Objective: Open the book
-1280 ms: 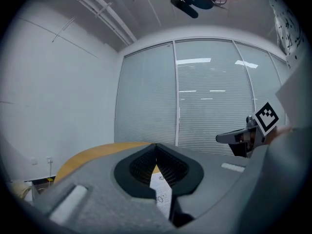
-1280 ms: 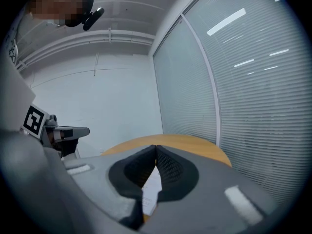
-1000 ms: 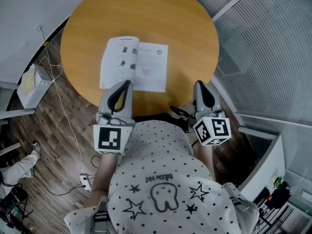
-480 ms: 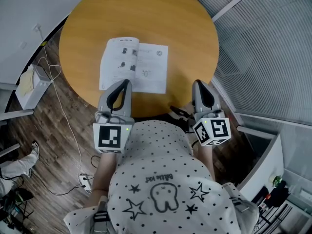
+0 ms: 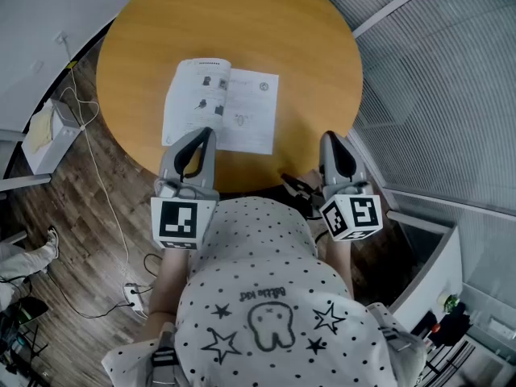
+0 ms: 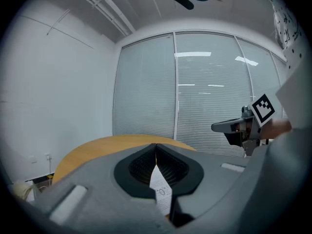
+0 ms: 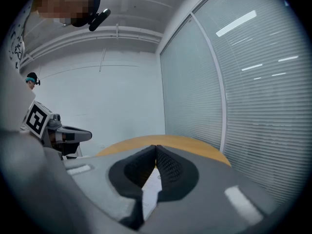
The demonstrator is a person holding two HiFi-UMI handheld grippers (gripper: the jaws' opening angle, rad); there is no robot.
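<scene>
The book [image 5: 222, 106] lies open and flat on the round wooden table [image 5: 266, 31], showing two white pages with small printed figures. My left gripper [image 5: 207, 133] hovers at the table's near edge, its tip over the book's near left corner; its jaws are shut and hold nothing. My right gripper [image 5: 330, 139] hangs by the near right rim, to the right of the book, shut and empty too. In the left gripper view the jaws [image 6: 156, 146] meet, with a strip of page [image 6: 161, 193] below them. The right gripper view shows shut jaws [image 7: 156, 148] over the page [image 7: 151, 189].
A white box [image 5: 42, 134] and a loose cable [image 5: 101, 176] lie on the wood floor left of the table, with a power strip [image 5: 133, 293] nearer me. Someone's foot [image 5: 24, 256] shows at far left. A glass wall with blinds [image 5: 435, 95] runs along the right.
</scene>
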